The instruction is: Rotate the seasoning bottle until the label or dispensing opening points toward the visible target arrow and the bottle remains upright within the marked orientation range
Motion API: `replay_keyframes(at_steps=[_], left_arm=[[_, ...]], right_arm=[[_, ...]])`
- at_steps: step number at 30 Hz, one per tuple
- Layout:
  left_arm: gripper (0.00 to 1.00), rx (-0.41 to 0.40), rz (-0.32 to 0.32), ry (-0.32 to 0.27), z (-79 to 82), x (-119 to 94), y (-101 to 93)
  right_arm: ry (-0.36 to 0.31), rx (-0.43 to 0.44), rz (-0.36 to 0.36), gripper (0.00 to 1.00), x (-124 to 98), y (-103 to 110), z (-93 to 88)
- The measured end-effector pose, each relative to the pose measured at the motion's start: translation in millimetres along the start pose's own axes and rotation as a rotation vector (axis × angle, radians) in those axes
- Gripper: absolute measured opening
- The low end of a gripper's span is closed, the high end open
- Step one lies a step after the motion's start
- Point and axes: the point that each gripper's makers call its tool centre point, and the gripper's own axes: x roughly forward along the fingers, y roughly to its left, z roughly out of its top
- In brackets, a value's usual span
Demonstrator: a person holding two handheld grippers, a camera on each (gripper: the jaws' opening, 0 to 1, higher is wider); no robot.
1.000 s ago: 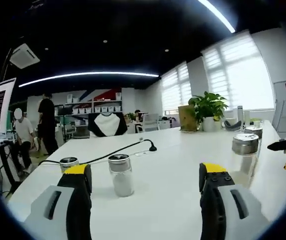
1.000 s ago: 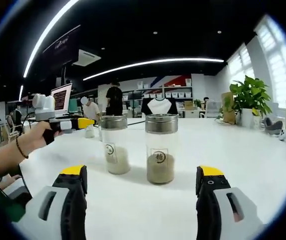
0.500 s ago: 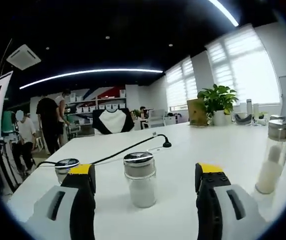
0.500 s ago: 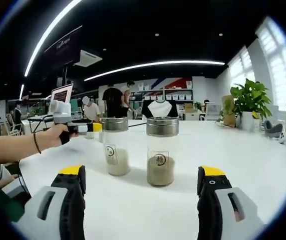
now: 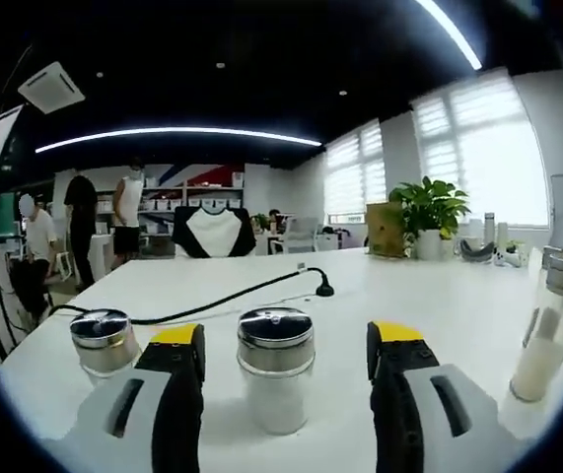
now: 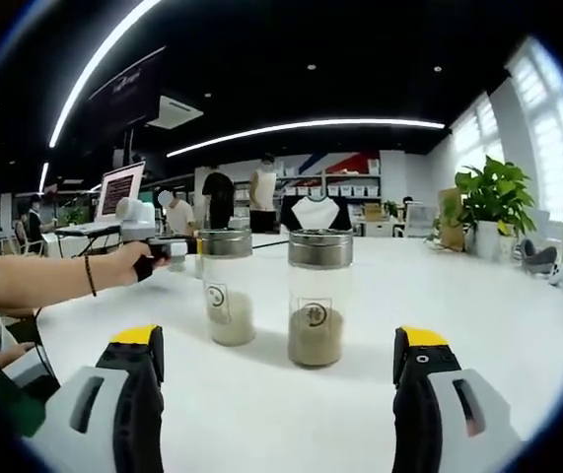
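Straddling white-filled seasoning bottle (image 5: pixel 276 382), left gripper (image 5: pixel 286 370) spread wide.

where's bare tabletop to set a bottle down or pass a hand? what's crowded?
Free: the white table right of the brown-filled bottle, toward the potted plant; also between the black cable and the tall bottle. Crowded: the white-filled shaker between the left gripper's jaws, with another shaker beside.

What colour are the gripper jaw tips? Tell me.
Yellow, capping black jaws, on both the left gripper and the right gripper; clearest in the right gripper view.
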Motion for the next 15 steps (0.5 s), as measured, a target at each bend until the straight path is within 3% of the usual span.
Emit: replay_keyframes(at_steps=[3,8,11,13,15], left_arm=[[0.56,-0.005,-0.004,0.015,-0.7,4,0.9],[0.49,0.006,0.006,0.022,-0.2,8,0.0],[0.36,0.000,0.024,0.033,-1.3,8,3.9],[0.35,-0.124,0.033,0.061,-6.0,8,5.0],[0.34,-0.010,0.024,0.035,-0.2,12,4.7]], right_arm=[[0.004,0.007,0.009,0.99,1,0,-1.4],[-0.003,0.011,0.011,0.99,2,-2,-0.5],[0.004,0.015,0.014,0.99,2,-4,-2.7],[-0.007,0.022,0.010,0.99,1,-6,-0.5],[-0.007,0.021,0.003,0.99,0,-8,-0.3]])
